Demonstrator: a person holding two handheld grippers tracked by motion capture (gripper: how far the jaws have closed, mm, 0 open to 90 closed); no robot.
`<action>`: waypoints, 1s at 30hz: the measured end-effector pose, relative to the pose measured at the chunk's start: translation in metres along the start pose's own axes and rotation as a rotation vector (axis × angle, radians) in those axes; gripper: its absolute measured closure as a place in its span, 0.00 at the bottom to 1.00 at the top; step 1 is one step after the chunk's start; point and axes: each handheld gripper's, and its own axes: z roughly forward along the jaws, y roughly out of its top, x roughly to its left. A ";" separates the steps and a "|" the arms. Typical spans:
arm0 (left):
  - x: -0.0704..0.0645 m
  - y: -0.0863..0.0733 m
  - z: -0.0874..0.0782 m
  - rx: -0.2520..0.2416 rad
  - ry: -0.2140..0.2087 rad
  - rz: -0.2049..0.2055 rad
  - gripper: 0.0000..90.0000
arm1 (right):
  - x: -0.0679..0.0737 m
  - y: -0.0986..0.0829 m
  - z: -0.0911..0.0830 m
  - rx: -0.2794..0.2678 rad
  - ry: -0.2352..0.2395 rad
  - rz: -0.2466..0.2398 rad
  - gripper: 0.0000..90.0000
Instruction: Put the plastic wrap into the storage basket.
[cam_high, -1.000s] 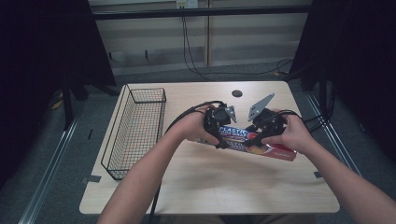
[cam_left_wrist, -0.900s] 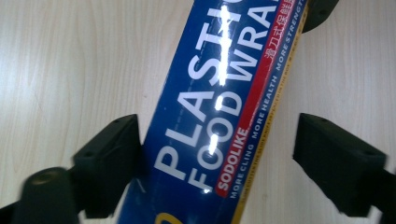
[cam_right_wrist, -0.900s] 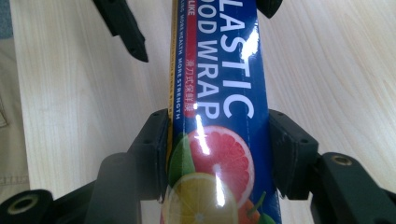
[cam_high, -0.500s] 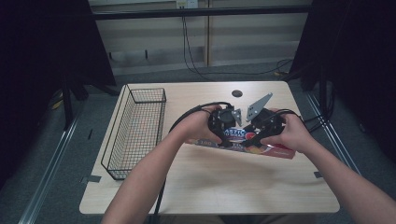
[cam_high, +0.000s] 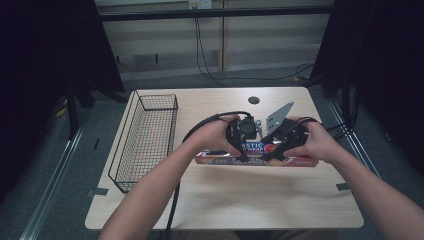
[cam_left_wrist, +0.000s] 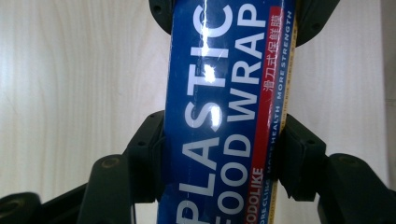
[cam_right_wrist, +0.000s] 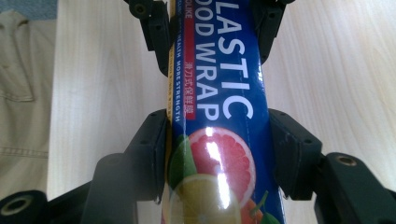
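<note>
Left gripper (cam_left_wrist: 219, 154) clamps the plastic food wrap box (cam_left_wrist: 224, 112) between both jaws at frame centre; right gripper (cam_right_wrist: 217, 149) clamps the same box further along. Box lies centre-right on the table (cam_high: 225, 210), right of the wire basket (cam_high: 145, 140).

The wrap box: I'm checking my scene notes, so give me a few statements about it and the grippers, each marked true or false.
1. Both grippers clamp the wrap box. True.
2. The box lies in the basket. False: it is at the table, right of the basket.
3. The left gripper grips the box's lettered part. True.
4. The right gripper is open, clear of the box. False: its jaws press the box's sides by the fruit picture.
</note>
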 end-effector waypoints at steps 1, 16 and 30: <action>-0.001 0.001 -0.001 0.005 0.008 0.006 0.47 | 0.000 0.000 0.000 -0.001 0.007 0.000 0.48; -0.011 -0.004 -0.009 0.049 0.040 -0.034 0.49 | -0.001 0.000 0.006 -0.052 0.040 0.034 0.40; -0.003 -0.032 -0.028 0.029 0.078 -0.171 0.49 | -0.012 -0.005 -0.015 -0.109 -0.050 0.171 0.14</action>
